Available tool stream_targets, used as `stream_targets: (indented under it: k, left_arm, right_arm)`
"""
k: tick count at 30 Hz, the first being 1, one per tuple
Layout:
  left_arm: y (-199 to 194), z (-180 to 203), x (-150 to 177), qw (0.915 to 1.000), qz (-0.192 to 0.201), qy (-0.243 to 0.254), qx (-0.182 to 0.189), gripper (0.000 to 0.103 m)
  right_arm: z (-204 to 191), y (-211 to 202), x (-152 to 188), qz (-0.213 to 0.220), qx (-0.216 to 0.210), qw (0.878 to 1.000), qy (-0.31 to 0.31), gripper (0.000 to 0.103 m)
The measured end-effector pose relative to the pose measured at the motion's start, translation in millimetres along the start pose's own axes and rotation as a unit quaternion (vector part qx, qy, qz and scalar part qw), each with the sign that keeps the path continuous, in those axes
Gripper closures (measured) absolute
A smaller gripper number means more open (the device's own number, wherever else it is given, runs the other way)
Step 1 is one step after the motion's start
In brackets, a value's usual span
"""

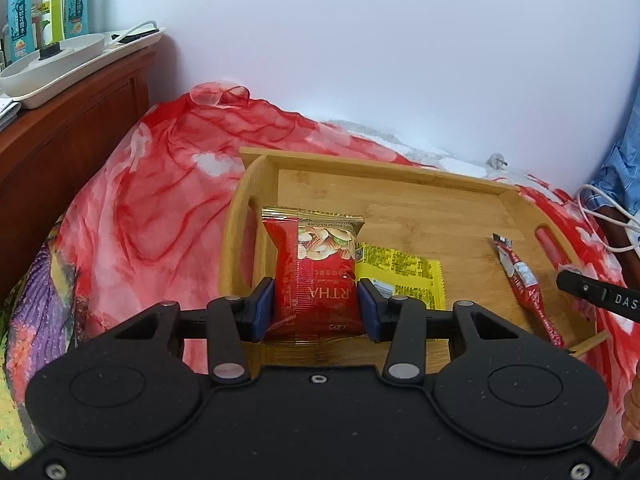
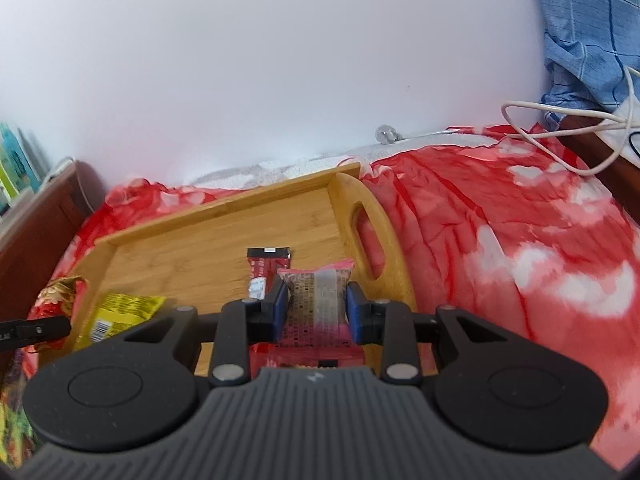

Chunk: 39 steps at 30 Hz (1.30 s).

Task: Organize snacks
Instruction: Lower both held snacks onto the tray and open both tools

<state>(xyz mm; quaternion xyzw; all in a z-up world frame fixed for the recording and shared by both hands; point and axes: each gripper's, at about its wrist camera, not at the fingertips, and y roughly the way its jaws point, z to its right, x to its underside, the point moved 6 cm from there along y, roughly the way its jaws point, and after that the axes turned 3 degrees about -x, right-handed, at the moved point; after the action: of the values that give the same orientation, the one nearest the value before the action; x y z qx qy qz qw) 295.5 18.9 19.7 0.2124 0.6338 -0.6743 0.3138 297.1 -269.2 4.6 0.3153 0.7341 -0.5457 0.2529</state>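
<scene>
A bamboo tray (image 1: 400,184) lies on a red patterned cloth; it also shows in the right wrist view (image 2: 224,240). My left gripper (image 1: 316,304) is shut on a red nut packet (image 1: 316,264) held over the tray's left end. A yellow packet (image 1: 404,272) lies flat in the tray beside it, and a thin red stick packet (image 1: 524,280) lies at the tray's right. My right gripper (image 2: 316,308) is shut on a pink snack packet (image 2: 316,300) over the tray's right end, above the red stick packet (image 2: 264,268). The yellow packet (image 2: 120,312) shows at left.
A wooden headboard shelf (image 1: 72,120) with a white tray (image 1: 60,64) and bottles (image 1: 20,12) stands at the left. White cables (image 2: 568,124) and a blue checked cloth (image 2: 592,20) lie at the right. A white wall is behind. The red cloth (image 2: 520,240) spreads right of the tray.
</scene>
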Motion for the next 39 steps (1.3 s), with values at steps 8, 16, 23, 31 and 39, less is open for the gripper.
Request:
stream_targets:
  k: [8,16,23,31,39]
  left_arm:
    - [3.8,4.4,4.6,0.9999,0.0,0.015,-0.001,0.061]
    - [8.4,9.3,12.5,0.9998,-0.005,0.018,0.001,0.061]
    - [11.2,15.4,16.6,0.9998,-0.008,0.019,0.007,0.06]
    - [14.4,19.2,20.8,0.9997,-0.007,0.022,0.008,0.06]
    - [15.0,19.5,20.6,0.9996,-0.01,0.023,0.009,0.059]
  right_arm:
    - [-7.8,10.2,2.4,-0.008,0.009,1.0,-0.029,0.068]
    - [-9.1,14.6,5.6,-0.015,0.015,0.999,-0.043,0.068]
    - [-8.6,17.5,11.1,-0.021,0.012,0.999,-0.047,0.068]
    - [-11.0,17.3,14.7,-0.021,0.009,0.998,-0.057,0.068]
    - [-11.0,15.5,15.9,-0.018,0.004,0.998,-0.06,0.066]
